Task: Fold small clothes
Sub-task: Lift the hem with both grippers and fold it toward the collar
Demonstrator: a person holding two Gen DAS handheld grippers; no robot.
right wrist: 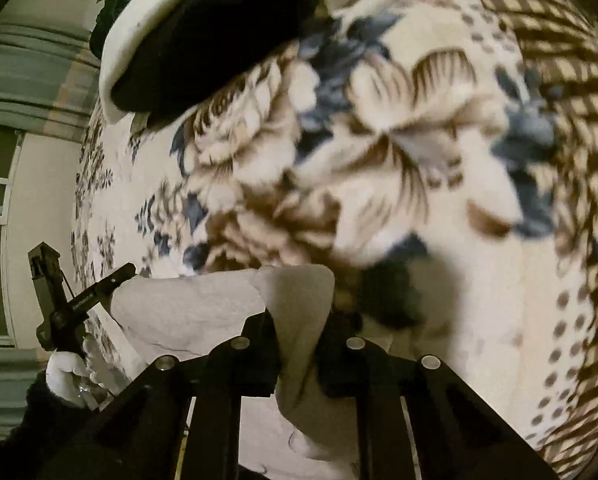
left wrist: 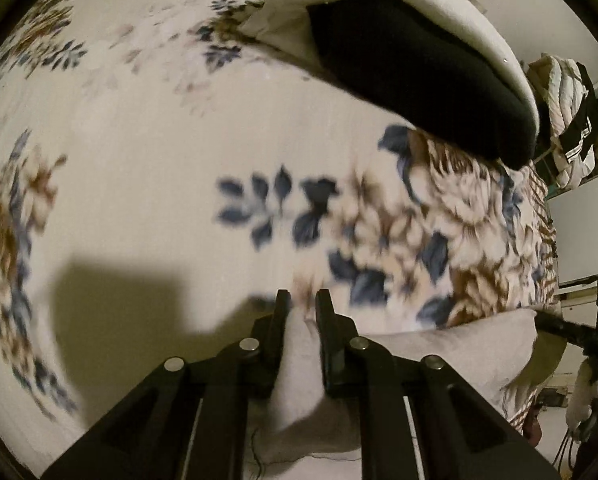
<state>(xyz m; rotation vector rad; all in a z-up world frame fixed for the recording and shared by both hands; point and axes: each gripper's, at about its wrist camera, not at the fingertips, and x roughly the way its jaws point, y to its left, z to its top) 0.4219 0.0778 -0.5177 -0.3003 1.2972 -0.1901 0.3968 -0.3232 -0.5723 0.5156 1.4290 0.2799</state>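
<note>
Pinching one edge of a pale cloth (left wrist: pixel 299 364), the left gripper (left wrist: pixel 303 300) has its jaws clenched on a fold that bulges up between the fingers. The cloth stretches off rightward, lifted slightly above a flowered blanket (left wrist: pixel 139 140). Farther back lies a cream and black piece of clothing (left wrist: pixel 419 68). Across from it, the right gripper (right wrist: pixel 299 320) clamps the cloth's (right wrist: pixel 295 300) other corner, which stands up between its jaws. A white-gloved hand (right wrist: pixel 65 376), probably the left, shows at that view's edge.
</note>
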